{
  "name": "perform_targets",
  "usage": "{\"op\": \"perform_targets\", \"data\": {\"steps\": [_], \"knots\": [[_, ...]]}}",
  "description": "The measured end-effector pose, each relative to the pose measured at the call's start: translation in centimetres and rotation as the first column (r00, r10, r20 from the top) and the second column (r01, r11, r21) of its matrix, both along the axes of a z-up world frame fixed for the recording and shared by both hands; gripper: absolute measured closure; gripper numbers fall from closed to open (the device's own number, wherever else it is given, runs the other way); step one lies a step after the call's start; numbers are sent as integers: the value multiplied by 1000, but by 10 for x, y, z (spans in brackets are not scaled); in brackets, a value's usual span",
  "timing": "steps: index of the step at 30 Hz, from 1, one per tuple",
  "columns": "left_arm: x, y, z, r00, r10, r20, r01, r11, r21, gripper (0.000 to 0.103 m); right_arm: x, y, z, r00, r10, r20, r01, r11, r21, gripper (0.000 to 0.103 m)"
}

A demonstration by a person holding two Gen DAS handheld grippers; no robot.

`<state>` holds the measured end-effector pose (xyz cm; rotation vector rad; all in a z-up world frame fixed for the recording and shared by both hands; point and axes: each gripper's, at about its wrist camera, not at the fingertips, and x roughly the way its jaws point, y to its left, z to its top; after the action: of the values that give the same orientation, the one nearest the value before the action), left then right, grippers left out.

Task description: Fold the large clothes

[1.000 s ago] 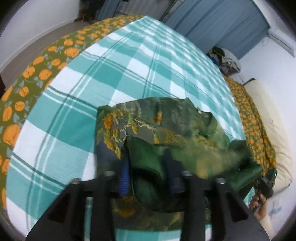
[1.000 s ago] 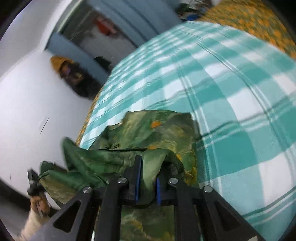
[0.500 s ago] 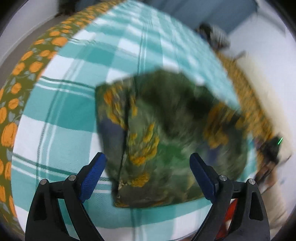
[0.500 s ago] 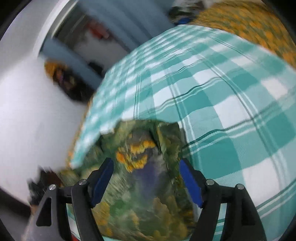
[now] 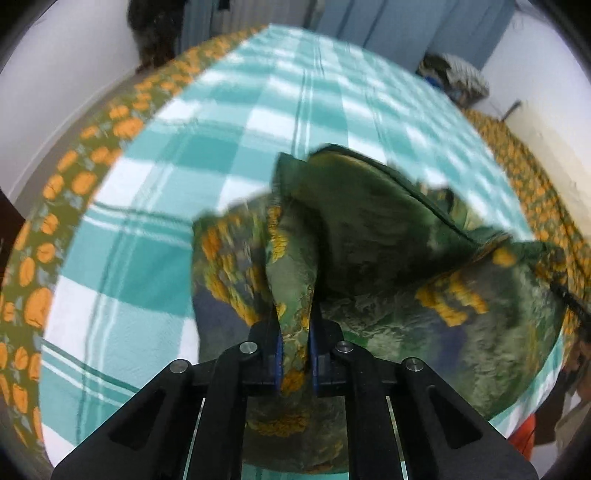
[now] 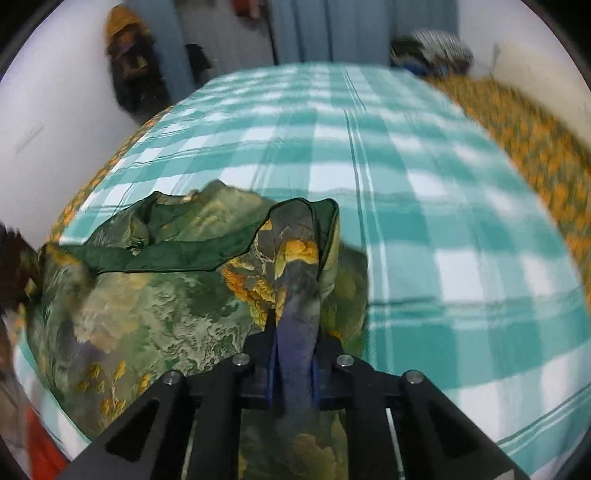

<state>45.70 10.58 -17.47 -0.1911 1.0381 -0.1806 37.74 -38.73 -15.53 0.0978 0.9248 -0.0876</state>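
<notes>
One green printed garment is seen, lying on one teal-and-white checked blanket. One orange-flowered bedspread is counted beneath it, on one bed. Two grippers are present: the left gripper and the right gripper, each with two fingers. One heap of clothes is noted by one blue curtain.
</notes>
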Motion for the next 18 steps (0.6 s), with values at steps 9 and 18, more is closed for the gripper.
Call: {"op": "perform_targets", "data": {"steps": [9, 18], "knots": [[43, -24, 79, 948, 76, 308, -112, 988, 102, 94, 59, -1, 86, 971, -54, 233, 79, 992, -101, 90], [82, -34, -71, 985, 117, 125, -149, 947, 283, 93, 110, -26, -29, 988, -153, 26, 155, 985, -76, 90]]}}
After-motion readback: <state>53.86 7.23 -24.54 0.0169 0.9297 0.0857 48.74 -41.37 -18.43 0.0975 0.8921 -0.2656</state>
